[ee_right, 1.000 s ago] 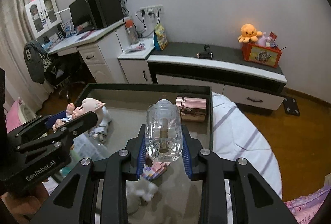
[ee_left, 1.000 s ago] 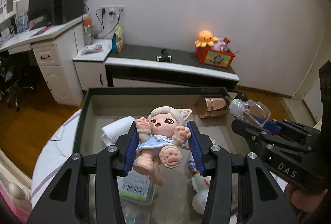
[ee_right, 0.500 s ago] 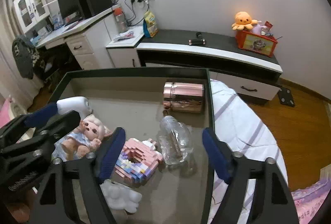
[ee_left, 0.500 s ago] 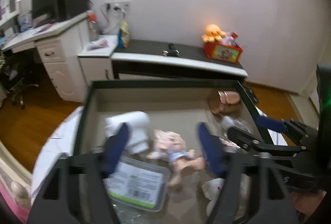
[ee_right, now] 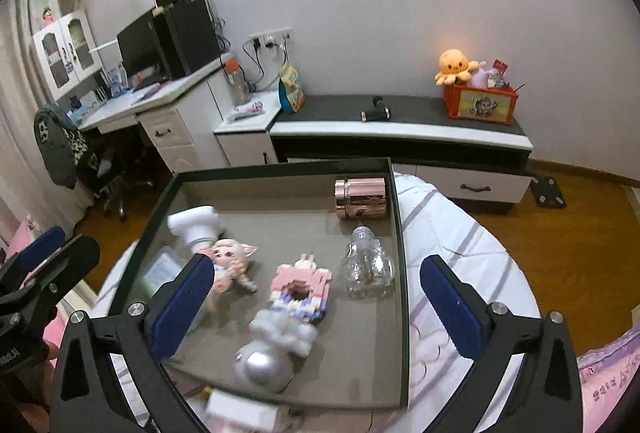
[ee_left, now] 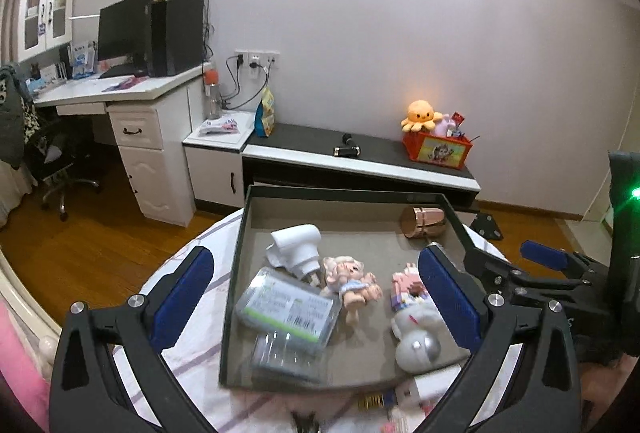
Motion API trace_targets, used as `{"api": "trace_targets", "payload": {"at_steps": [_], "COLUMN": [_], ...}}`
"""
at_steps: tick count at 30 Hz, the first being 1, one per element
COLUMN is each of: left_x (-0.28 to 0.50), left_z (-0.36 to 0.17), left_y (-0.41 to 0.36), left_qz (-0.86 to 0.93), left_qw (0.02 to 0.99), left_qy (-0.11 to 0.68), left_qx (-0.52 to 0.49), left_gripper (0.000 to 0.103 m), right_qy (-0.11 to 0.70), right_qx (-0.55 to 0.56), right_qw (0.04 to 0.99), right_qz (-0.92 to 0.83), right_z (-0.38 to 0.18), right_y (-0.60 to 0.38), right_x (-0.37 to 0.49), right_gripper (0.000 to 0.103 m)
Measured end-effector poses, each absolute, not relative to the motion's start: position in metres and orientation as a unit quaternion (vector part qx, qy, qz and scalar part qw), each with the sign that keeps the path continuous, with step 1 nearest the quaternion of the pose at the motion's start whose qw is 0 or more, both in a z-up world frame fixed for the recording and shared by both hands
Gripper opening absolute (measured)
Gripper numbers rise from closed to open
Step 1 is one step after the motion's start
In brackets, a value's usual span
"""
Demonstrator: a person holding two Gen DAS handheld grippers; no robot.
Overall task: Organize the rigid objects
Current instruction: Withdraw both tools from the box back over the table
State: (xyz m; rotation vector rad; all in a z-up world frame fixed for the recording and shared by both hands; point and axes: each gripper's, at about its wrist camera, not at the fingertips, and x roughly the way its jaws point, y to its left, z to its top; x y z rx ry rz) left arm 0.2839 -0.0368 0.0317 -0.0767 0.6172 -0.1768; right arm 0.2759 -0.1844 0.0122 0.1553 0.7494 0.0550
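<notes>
A dark tray (ee_left: 235, 273) (ee_right: 401, 273) lies on a bed. In it lie a big-headed doll (ee_left: 352, 283) (ee_right: 230, 259), a clear bottle (ee_right: 366, 265), a rose-gold can (ee_left: 424, 221) (ee_right: 360, 197), a white device (ee_left: 296, 241), a clear labelled box (ee_left: 288, 307), a pink block house (ee_right: 300, 285) and a silver-white figure (ee_right: 272, 349). My left gripper (ee_left: 316, 261) hovers above the tray's near half, its jaws opening with nothing between them. My right gripper (ee_right: 316, 265) hangs over the tray too, jaws opening and empty. The doll and the bottle rest free on the tray floor.
The bed's striped sheet (ee_right: 452, 233) surrounds the tray. Small loose items (ee_left: 408, 391) lie at the tray's near edge. Beyond stand a low black-topped cabinet (ee_left: 360, 157) with a red toy box (ee_left: 436, 149), a white desk (ee_left: 120, 89), an office chair (ee_left: 52, 161) and wood floor.
Both grippers opened wide and let go: the doll dropped from the left one and the bottle from the right one into the tray. Both grippers pulled back and up.
</notes>
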Motion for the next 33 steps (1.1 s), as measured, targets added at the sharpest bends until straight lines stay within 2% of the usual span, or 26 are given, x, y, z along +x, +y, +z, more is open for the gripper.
{"api": "trace_targets", "payload": {"at_steps": [21, 27, 33], "left_x": [0.146, 0.113, 0.092], "left_z": [0.057, 0.051, 0.038], "left_y": [0.001, 0.006, 0.005], "left_qz": [-0.056, -0.040, -0.043], "left_qw": [0.960, 0.963, 0.959], "left_qy": [0.270, 0.262, 0.277], "left_qx": [-0.054, -0.043, -0.038], "left_gripper": [0.103, 0.103, 0.103], "right_qy": [0.264, 0.240, 0.251], "right_qx": [0.070, 0.063, 0.065], "right_qw": [0.962, 0.969, 0.966], "right_qz": [-0.005, -0.021, -0.020], "right_z": [0.067, 0.069, 0.059], "right_y": [-0.176, -0.177, -0.177], "right_x": [0.119, 0.077, 0.063], "right_gripper": [0.103, 0.103, 0.103]}}
